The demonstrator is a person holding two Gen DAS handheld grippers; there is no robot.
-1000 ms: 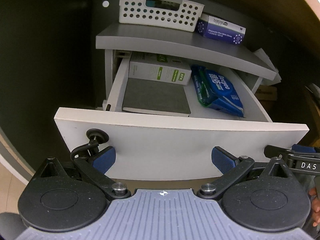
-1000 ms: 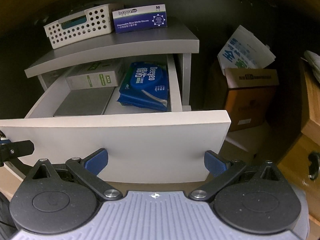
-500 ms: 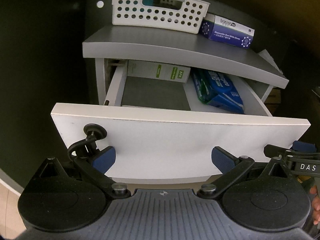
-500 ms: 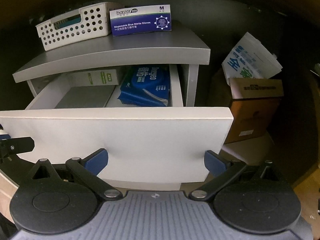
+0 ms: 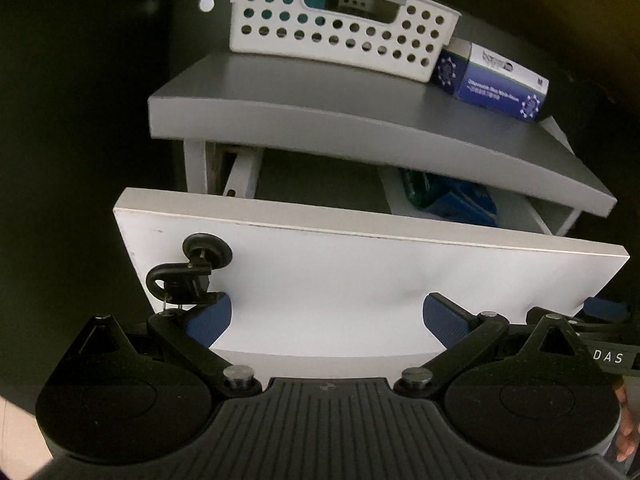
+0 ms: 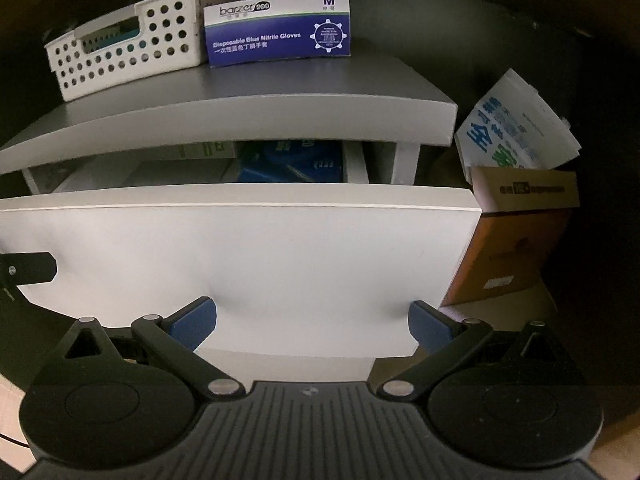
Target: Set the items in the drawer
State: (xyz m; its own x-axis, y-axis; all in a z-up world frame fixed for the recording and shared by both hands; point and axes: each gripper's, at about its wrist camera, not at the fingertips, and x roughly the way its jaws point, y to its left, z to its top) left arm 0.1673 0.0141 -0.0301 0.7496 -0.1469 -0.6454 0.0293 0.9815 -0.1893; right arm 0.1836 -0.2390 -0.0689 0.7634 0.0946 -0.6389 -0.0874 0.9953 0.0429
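While drawer [image 5: 360,280] sits part-open, L gripper [image 5: 326,318] & R gripper [image 6: 312,324] splayed wide, empty.

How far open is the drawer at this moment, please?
Partly open: the drawer front stands out from the cabinet, with a blue pack showing through the gap.

Drawer [image 5: 360,276]: white flat front panel, black keyed lock [image 5: 207,249] near its upper left corner; stood partly open beneath the grey cabinet top. Contents, seen through the gap: blue wet-wipes pack [image 6: 292,162] lying flat at the right side; white box with green print [image 6: 206,149] at the back left; remainder in shadow.
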